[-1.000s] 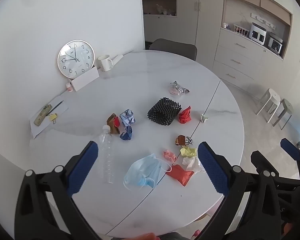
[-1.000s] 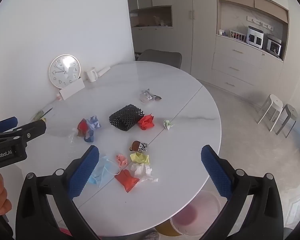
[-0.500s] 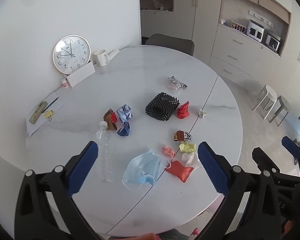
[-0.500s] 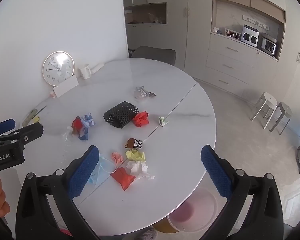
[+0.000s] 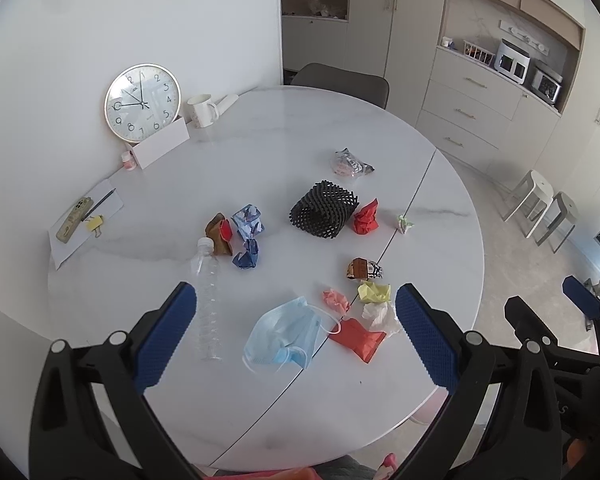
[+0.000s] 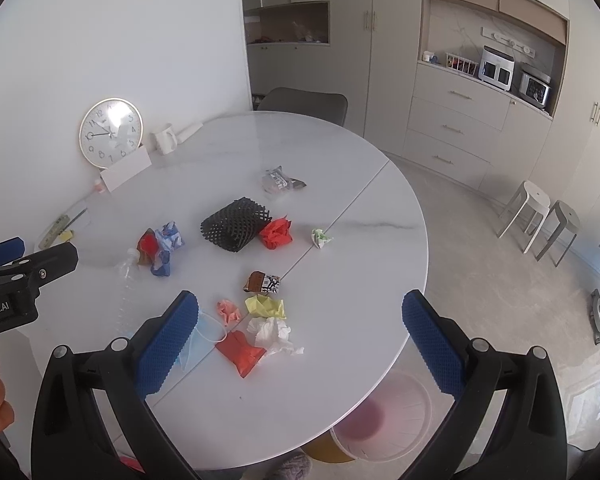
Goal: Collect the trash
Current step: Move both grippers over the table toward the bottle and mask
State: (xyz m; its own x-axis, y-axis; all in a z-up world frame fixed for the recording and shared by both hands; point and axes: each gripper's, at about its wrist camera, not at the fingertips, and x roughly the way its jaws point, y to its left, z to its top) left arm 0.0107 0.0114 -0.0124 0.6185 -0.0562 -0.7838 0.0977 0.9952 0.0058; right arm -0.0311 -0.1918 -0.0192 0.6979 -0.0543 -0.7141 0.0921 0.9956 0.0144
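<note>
While both the left gripper [image 5: 296,322] and right gripper [image 6: 300,326] hang wide open and empty over the bench [image 5: 440,248], go down slowly on the blue mask [image 5: 284,338] at six o'clock among the trash.

Both wrist cameras look down from above the round table's [image 5: 440,208] near edge, set well back, sharing its littered middle; the right seems further right.
</note>
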